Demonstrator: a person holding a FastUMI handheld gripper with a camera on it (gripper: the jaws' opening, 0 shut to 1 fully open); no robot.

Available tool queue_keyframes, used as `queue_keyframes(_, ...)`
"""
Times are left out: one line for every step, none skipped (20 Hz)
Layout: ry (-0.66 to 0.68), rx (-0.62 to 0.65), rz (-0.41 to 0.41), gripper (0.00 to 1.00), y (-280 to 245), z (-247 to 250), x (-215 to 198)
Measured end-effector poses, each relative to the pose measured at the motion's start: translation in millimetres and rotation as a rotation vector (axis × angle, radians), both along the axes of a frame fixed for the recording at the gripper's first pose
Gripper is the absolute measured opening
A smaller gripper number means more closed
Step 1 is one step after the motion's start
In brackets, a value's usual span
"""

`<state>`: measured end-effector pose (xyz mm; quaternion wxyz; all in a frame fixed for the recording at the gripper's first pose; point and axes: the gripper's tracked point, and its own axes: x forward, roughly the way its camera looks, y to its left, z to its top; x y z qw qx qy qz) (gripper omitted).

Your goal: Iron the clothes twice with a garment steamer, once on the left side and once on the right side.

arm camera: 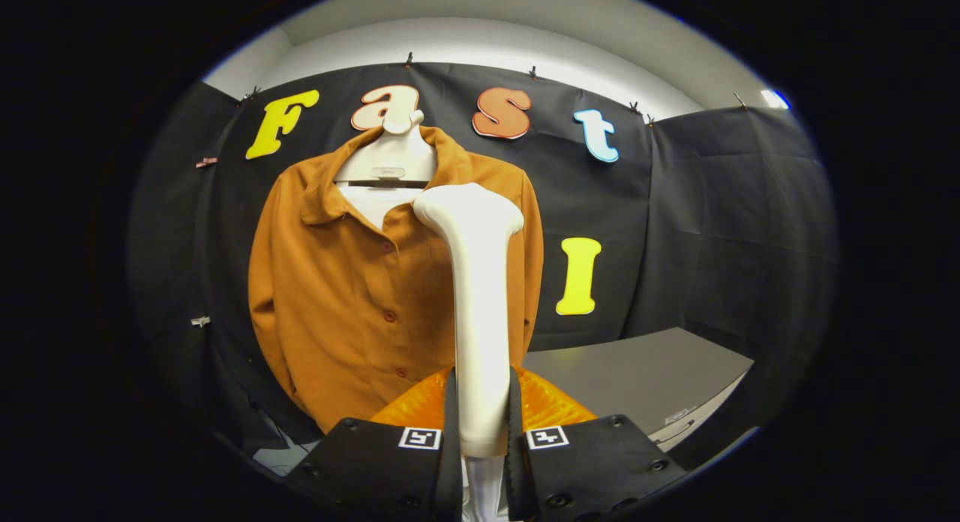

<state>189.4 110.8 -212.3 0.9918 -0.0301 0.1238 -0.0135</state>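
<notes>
A brown button-front shirt hangs on a white hanger against the booth wall. My gripper is shut on the handle of a white garment steamer, which stands upright between the fingers. The steamer's head is at the shirt's upper right chest, just right of the collar opening. Whether the head touches the cloth I cannot tell. The shirt's right front is partly hidden behind the steamer.
A grey table top lies to the right, below the shirt's hem, with its edge running toward me.
</notes>
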Motion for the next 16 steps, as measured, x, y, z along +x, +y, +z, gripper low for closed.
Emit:
queue_keyframes(0.01, -0.002, 0.0, 0.26, 0.8, -6.8, 4.6)
queue_keyframes(0.022, -0.003, -0.002, 0.27, 1.7, -15.1, 8.2)
queue_keyframes(0.034, 0.003, -0.004, 0.27, 2.7, -21.5, 11.0)
queue_keyframes(0.049, 0.012, -0.004, 0.27, 4.0, -29.2, 14.7)
queue_keyframes(0.055, 0.015, -0.004, 0.27, 5.5, -34.6, 16.2)
queue_keyframes(0.057, 0.008, -0.004, 0.27, 5.4, -38.2, 18.3)
queue_keyframes(0.059, -0.004, -0.004, 0.27, 5.7, -42.1, 20.3)
queue_keyframes(0.065, -0.014, -0.002, 0.26, 5.7, -46.2, 22.3)
queue_keyframes(0.075, -0.016, 0.0, 0.27, 5.4, -51.3, 23.6)
queue_keyframes(0.09, -0.02, 0.004, 0.27, 5.6, -58.2, 25.7)
queue_keyframes(0.105, -0.025, 0.006, 0.27, 5.6, -64.7, 26.5)
queue_keyframes(0.117, -0.031, 0.007, 0.27, 6.5, -71.2, 26.4)
queue_keyframes(0.128, -0.04, 0.008, 0.27, 5.6, -77.9, 24.5)
queue_keyframes(0.139, -0.045, 0.008, 0.27, 5.0, -84.8, 24.8)
queue_keyframes(0.152, -0.049, 0.008, 0.27, 5.3, -92.1, 24.1)
queue_keyframes(0.166, -0.05, 0.008, 0.27, 5.7, -100.1, 22.8)
